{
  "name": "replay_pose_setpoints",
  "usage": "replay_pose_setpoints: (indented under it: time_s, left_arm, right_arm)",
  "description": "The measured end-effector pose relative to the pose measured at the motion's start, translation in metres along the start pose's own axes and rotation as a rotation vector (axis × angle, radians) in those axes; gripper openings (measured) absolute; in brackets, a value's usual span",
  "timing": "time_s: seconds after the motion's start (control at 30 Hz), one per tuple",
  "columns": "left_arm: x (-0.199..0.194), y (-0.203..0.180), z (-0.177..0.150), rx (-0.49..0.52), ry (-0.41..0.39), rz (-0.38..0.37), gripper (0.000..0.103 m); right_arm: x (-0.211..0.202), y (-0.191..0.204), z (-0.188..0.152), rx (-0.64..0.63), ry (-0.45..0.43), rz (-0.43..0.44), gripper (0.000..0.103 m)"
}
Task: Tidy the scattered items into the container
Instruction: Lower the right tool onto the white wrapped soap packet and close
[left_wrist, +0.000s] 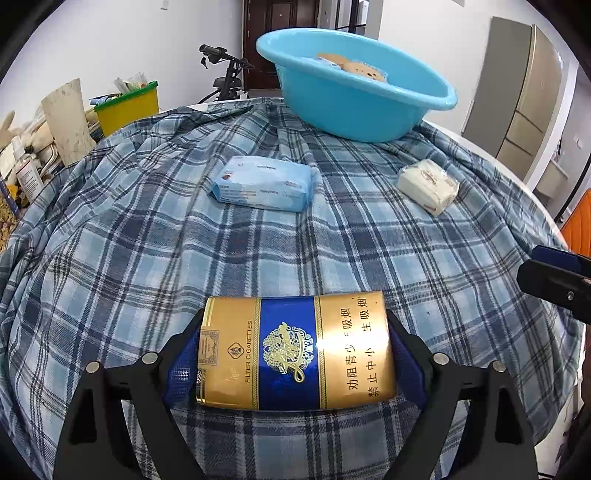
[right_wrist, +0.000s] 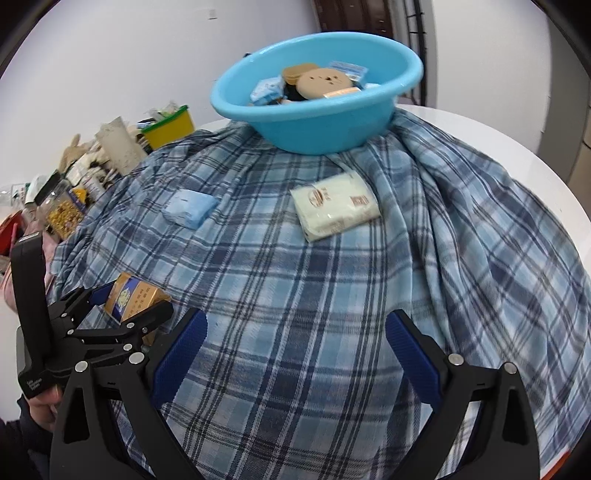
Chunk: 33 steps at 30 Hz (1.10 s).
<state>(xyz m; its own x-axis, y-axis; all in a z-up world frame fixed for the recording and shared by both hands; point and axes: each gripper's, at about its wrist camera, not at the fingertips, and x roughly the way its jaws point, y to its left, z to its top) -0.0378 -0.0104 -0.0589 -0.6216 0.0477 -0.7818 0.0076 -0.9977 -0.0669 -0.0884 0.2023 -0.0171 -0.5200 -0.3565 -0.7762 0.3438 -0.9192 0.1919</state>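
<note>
My left gripper (left_wrist: 295, 350) is shut on a gold and blue cigarette pack (left_wrist: 295, 347), held just above the plaid cloth; both also show in the right wrist view, the gripper (right_wrist: 125, 306) and the pack (right_wrist: 133, 295), at the lower left. A light blue tissue pack (left_wrist: 264, 182) (right_wrist: 190, 206) and a white tissue pack (left_wrist: 428, 184) (right_wrist: 334, 206) lie on the cloth. The blue basin (left_wrist: 354, 110) (right_wrist: 317, 122) stands at the far side and holds several items. My right gripper (right_wrist: 295, 354) is open and empty above the cloth.
A blue plaid cloth (left_wrist: 147, 240) (right_wrist: 480, 240) covers a round white table (right_wrist: 517, 155). A yellow bin (left_wrist: 127, 107) (right_wrist: 170, 127) and cluttered shelving (right_wrist: 62, 199) stand at the left. A bicycle (left_wrist: 225, 81) stands behind the table.
</note>
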Motion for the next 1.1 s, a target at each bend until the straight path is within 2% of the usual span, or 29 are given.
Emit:
replay_pose_setpoints:
  time_s: [0.1,0.3,0.37,0.57,0.83,0.93,1.1]
  left_arm:
    - [-0.005,0.005,0.003,-0.011,-0.015,0.005,0.089]
    - [-0.011,0.013,0.007,-0.031,-0.027,0.005,0.089]
    - [-0.011,0.013,0.007,-0.032,-0.026,0.006,0.089]
    - [-0.005,0.012,0.010,-0.022,-0.006,-0.004,0.089]
    - [-0.002,0.012,0.022,-0.013,-0.010,0.002,0.089]
    - [0.002,0.012,0.023,-0.009,0.001,0.000,0.089]
    - [0.009,0.013,0.023,-0.007,0.016,0.000,0.089]
  right_arm:
    - [-0.001,-0.003,0.013,-0.041,-0.010,0.016,0.097]
    - [0.006,-0.009,0.046,-0.129,-0.042,0.157,0.095]
    - [0.013,-0.008,0.054,-0.169,-0.041,0.167,0.095]
    - [0.049,-0.012,0.075,-0.256,0.015,0.154,0.093]
    - [0.090,-0.012,0.094,-0.363,0.097,0.093,0.093]
    - [0.102,-0.012,0.097,-0.393,0.107,0.057,0.093]
    - [0.114,-0.017,0.100,-0.385,0.108,0.069,0.090]
